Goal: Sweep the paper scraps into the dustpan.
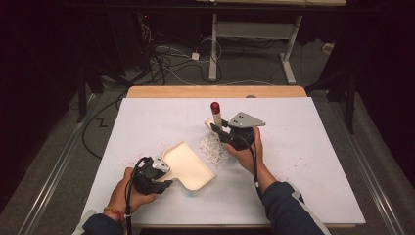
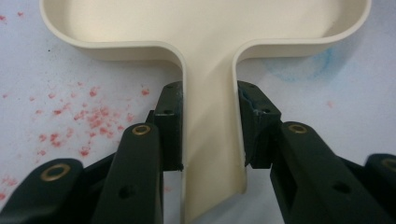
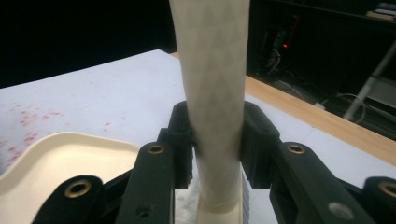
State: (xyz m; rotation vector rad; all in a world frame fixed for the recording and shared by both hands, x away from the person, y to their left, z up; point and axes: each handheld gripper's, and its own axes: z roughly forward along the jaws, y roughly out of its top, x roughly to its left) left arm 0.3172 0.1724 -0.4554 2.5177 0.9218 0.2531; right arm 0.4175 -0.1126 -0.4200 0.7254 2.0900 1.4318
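1. Your left gripper (image 1: 157, 177) sits near the front-left of the white table cover (image 1: 303, 161), and its jaws are clamped on the narrow handle of the cream plastic dustpan-shaped tray (image 1: 188, 165).
2. In the left gripper view, the black pads (image 2: 169, 126) press both sides of that tray (image 2: 210, 37) handle, and the pan lies flat on the cover with its wide end away from you.
3. Your right gripper (image 1: 219, 129) is near the table's middle, jaws closed on the white textured handle of a small brush with a red tip (image 1: 216, 113), held roughly upright.
4. In the right gripper view, the brush handle (image 3: 215, 93) rises between the jaws.
5. A pile of white paper scraps (image 1: 213, 148) lies just beside the tray's far corner, under your right hand (image 1: 247, 149).
6. Red specks (image 2: 88, 119) dot the cover left of the tray handle.
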